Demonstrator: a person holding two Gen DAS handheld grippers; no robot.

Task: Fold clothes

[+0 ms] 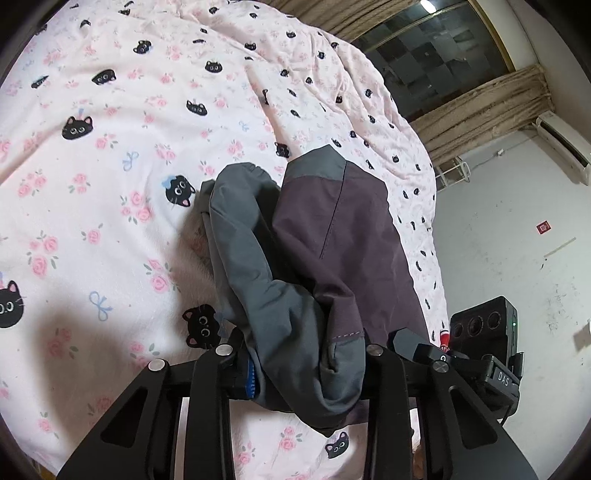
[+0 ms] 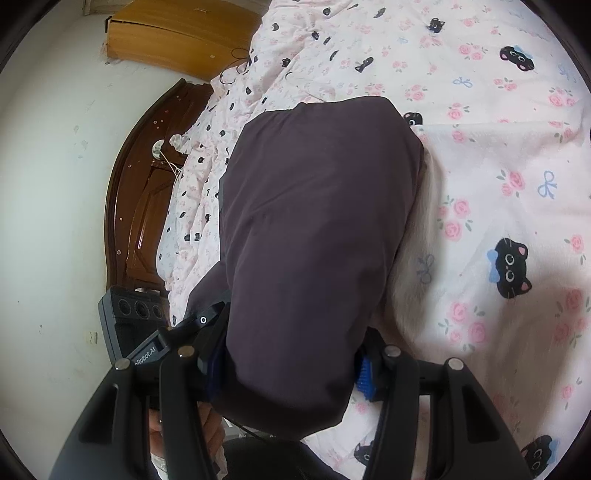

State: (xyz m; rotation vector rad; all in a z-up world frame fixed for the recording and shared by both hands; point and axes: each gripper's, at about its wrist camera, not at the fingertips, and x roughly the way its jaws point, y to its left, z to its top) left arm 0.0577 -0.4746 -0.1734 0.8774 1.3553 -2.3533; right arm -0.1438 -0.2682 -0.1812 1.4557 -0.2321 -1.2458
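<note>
A dark purple garment with grey panels [image 1: 332, 236] lies partly lifted over the pink bed sheet [image 1: 110, 184] printed with cats and roses. My left gripper [image 1: 306, 373] is shut on its bunched grey and purple edge, and the blue pad [image 1: 251, 380] presses the cloth. In the right wrist view the same garment [image 2: 317, 221] hangs as a broad purple fold from my right gripper [image 2: 288, 373], which is shut on a thick bunch of it. That cloth hides most of both right fingers; a blue pad [image 2: 364, 380] shows at the right.
The bed sheet [image 2: 498, 184] spreads wide around the garment. A dark wooden headboard [image 2: 125, 206] and a light wooden cabinet [image 2: 177, 33] stand by the white wall. A window with curtains [image 1: 443, 55] and an air conditioner [image 1: 561, 147] are beyond the bed. A hand [image 2: 210, 424] shows below.
</note>
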